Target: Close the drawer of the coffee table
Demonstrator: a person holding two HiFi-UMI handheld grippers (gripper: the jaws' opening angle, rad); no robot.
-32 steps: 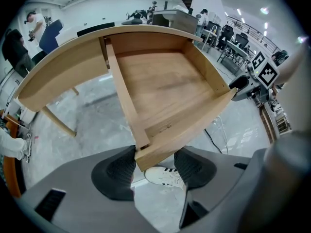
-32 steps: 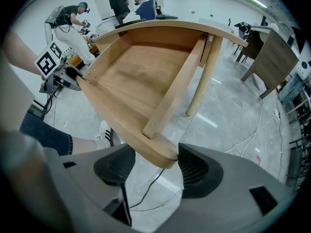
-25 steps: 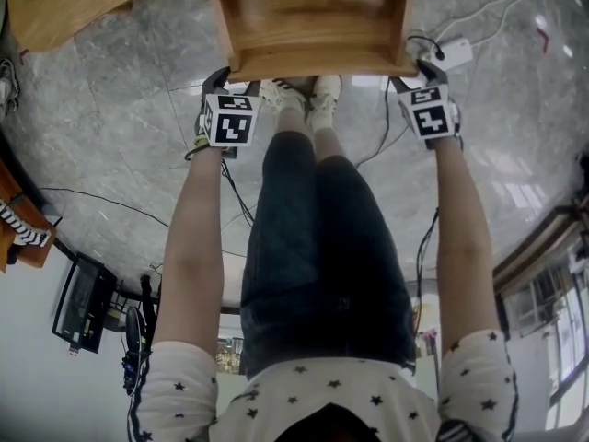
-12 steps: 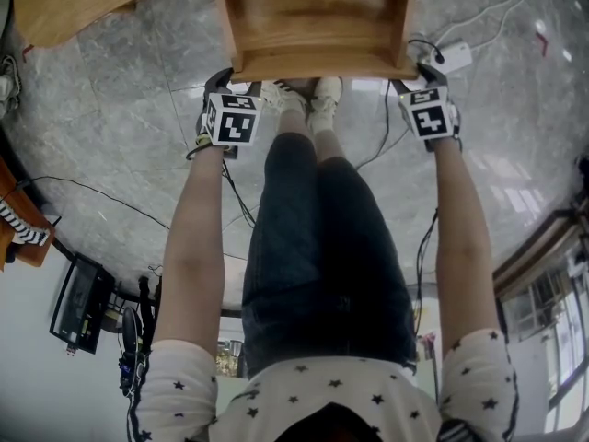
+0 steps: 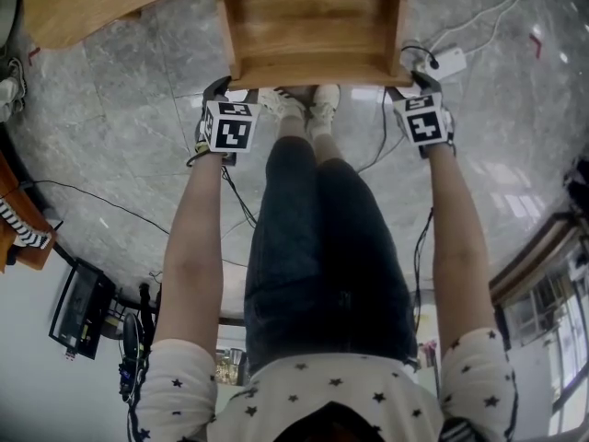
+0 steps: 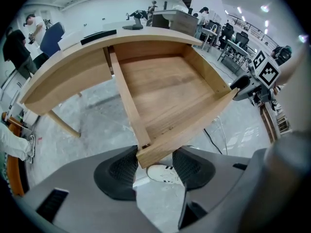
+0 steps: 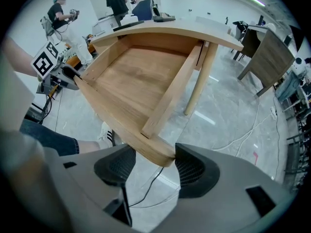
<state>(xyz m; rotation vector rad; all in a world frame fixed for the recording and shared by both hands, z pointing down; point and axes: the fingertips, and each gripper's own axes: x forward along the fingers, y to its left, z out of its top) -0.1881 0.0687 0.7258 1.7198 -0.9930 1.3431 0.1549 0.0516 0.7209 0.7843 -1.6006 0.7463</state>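
the left gripper (image 6: 154, 166), its jaws just closing a little, clamped one front corner of the light wooden drawer (image 6: 165, 89), pulled out of the curved wooden coffee table (image 6: 63, 72). the right gripper (image 7: 154, 166) clamped the other corner. in the head view the jaw tips were hard to see (marker cubes (image 5: 229, 125) covered them). inside the drawer only its board bottom showed.

We can read no words, numbers or brand names anywhere. The nearest things to signs are the black-and-white square markers on the cube (image 5: 228, 125) atop the left gripper (image 5: 228, 88) and on the matching cube (image 5: 422, 118) atop the right gripper (image 5: 412, 83). They are block patterns with no letters or digits. Anything farther off, beyond the jaws, is too small and blurred for us to read.
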